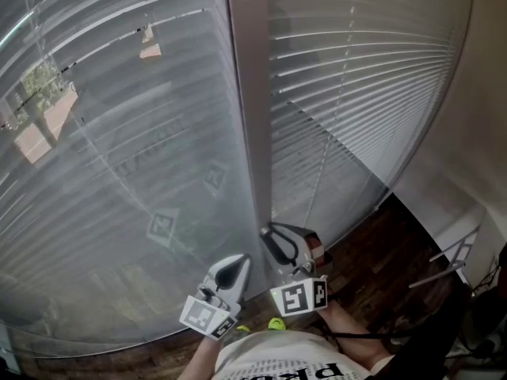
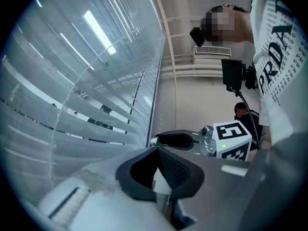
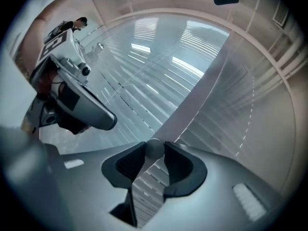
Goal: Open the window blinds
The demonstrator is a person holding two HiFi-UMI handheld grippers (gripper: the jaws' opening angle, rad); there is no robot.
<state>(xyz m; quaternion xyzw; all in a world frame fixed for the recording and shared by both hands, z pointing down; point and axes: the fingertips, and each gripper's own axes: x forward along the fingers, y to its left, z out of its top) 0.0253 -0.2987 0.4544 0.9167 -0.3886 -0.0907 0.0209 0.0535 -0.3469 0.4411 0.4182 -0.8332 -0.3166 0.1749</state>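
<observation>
Head view is filled mostly by the window blinds (image 1: 119, 133), which hang ahead of both grippers in two panels with their slats tilted close to shut. Only a few slivers of the outdoors show through the panel ahead of the left gripper (image 1: 234, 269). A pale upright frame post (image 1: 249, 93) divides the panels and comes down just in front of the right gripper (image 1: 279, 240). Dark wooden floor (image 1: 372, 267) lies below and to the outer side of that gripper.

The two grippers sit side by side and close together, both pointing at the foot of the blinds. Their marker cubes (image 1: 299, 297) face the camera, and the person's white printed shirt (image 1: 285, 362) is just behind them.

A thin tilt wand (image 1: 321, 172) slants down across the panel ahead of the right gripper and ends at its tips. In the right gripper view the jaws pinch the wand's rounded grey end (image 3: 155, 148), one pad on each side of it. In the left gripper view the jaw tips seem to meet with nothing gripped between them, though the angle is steep. The left gripper is near the slats but clear of them.
</observation>
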